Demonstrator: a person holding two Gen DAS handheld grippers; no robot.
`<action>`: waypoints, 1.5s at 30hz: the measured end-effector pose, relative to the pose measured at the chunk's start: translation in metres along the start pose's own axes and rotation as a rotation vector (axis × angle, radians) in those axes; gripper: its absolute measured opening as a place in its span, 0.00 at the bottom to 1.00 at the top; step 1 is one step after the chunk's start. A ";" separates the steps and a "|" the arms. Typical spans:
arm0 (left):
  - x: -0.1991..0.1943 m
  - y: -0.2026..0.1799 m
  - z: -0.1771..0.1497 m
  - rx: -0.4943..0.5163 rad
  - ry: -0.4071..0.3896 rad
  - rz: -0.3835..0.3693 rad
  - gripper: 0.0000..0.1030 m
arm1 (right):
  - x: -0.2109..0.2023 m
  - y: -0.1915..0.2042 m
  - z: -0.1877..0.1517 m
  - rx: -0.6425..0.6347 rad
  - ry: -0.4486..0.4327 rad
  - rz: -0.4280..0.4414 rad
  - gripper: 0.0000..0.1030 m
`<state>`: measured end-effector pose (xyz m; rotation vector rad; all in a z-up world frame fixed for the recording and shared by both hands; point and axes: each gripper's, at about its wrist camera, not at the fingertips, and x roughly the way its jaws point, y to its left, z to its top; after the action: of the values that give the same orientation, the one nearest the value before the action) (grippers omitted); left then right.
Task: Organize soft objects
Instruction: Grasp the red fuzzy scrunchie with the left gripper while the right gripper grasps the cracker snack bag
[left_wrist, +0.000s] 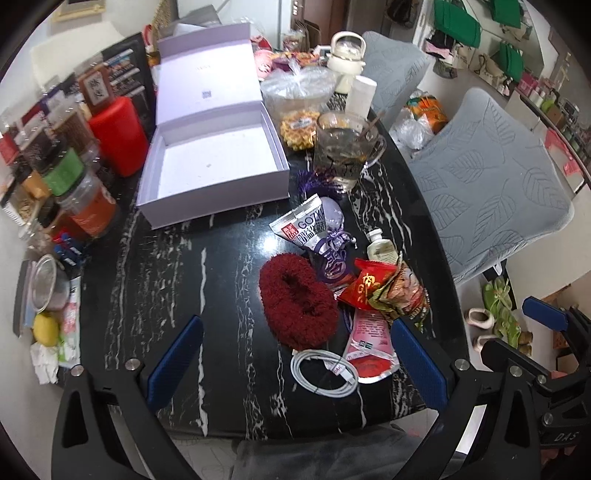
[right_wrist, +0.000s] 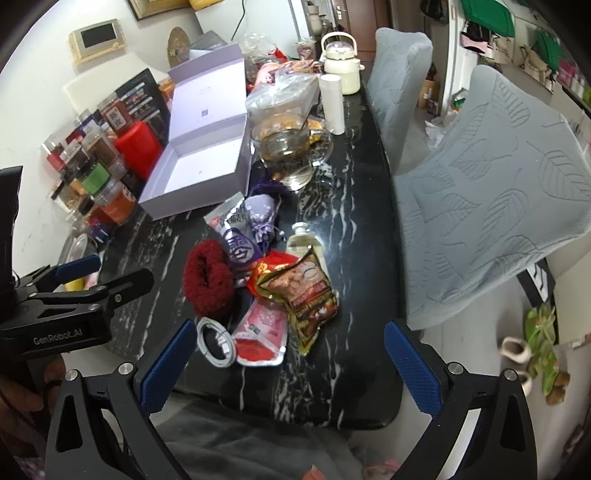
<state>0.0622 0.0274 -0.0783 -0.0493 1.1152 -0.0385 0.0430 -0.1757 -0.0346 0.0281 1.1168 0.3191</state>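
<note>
Both grippers, left gripper (left_wrist: 295, 365) and right gripper (right_wrist: 288, 365), hovered spread wide and empty; the maroon fuzzy slipper (left_wrist: 297, 304) likely needed grasping first for the open lavender box (left_wrist: 218, 166).

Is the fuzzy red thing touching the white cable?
Cannot tell. In the left wrist view the fuzzy red thing comes right up to the white cable, with no clear gap or contact. The right wrist view shows them just as close.

Both wrist cameras sit above the near edge of the black table (left_wrist: 221, 258), tilted down and facing the open white box (left_wrist: 218, 162) at its far side; the right one stands further from the box (right_wrist: 199, 162), and both share the pile beside it
</note>
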 end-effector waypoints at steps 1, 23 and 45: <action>0.007 0.000 0.001 0.008 0.009 -0.005 1.00 | 0.005 0.000 0.000 -0.001 0.002 -0.005 1.00; 0.122 0.002 0.005 0.025 0.193 -0.071 1.00 | 0.104 -0.024 0.003 0.044 0.108 -0.086 1.00; 0.158 -0.009 0.005 0.060 0.187 -0.010 0.73 | 0.156 -0.017 0.008 -0.111 0.145 -0.029 1.00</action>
<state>0.1364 0.0092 -0.2175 0.0028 1.3000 -0.0870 0.1165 -0.1492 -0.1713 -0.1111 1.2399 0.3616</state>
